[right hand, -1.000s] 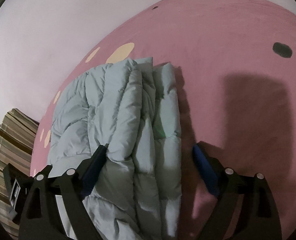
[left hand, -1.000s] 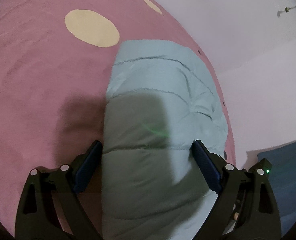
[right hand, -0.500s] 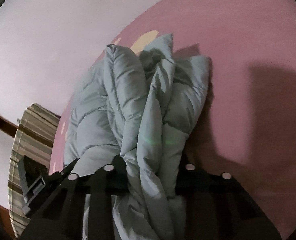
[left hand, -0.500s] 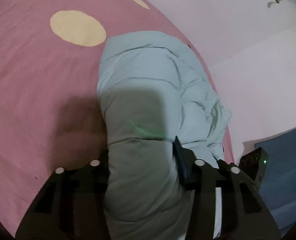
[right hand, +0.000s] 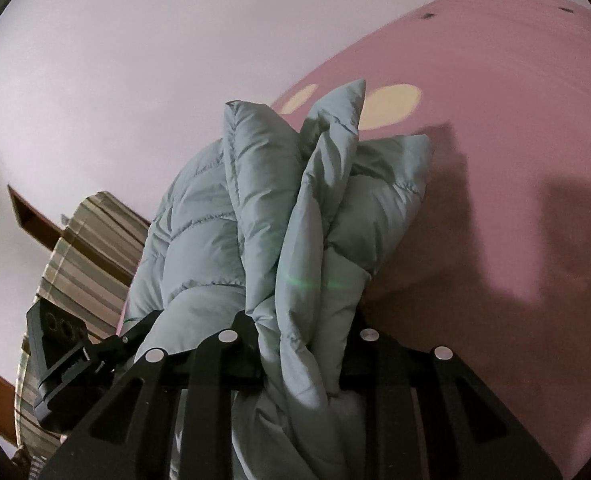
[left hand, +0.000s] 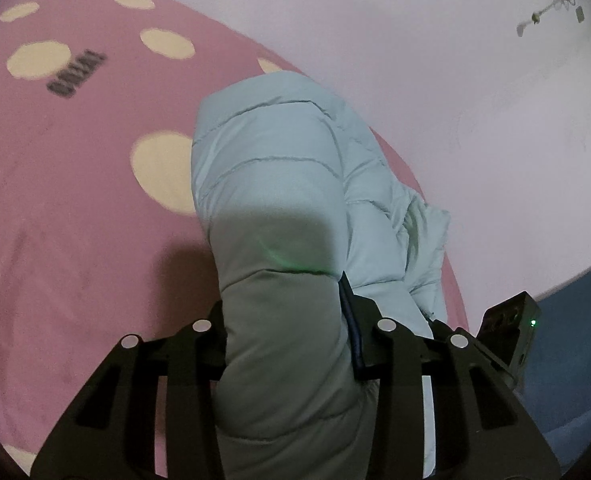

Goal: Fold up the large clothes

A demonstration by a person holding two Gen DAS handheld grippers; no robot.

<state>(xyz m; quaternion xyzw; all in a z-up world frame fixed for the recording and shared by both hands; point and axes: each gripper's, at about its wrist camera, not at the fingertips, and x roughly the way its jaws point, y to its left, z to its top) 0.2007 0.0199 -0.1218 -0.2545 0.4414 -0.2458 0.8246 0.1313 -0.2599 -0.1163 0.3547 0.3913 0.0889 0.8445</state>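
Observation:
A pale blue quilted puffer jacket (left hand: 271,168) lies bunched on a pink bed cover (left hand: 75,200) with cream dots. My left gripper (left hand: 283,308) is clamped across a thick padded fold of it, and its jaws are still closing, squeezing the fabric. In the right wrist view the jacket (right hand: 255,200) rises in several upright folds above the pink cover (right hand: 495,120). My right gripper (right hand: 301,320) pinches those gathered layers, its jaws also still closing on them. The pads of both grippers are mostly buried in fabric.
A pale wall stands close behind the bed in both views. A striped cloth (right hand: 83,248) and brown wooden pieces (right hand: 27,208) sit off the bed's left edge. A blue surface (left hand: 567,360) lies past its right edge. Each view catches the other gripper's black body (left hand: 511,328) (right hand: 55,340).
Both grippers went from wide open around the jacket to clamped on it. Both have since lifted, pulling the jacket up into bunched folds, with the right one shifting sideways.

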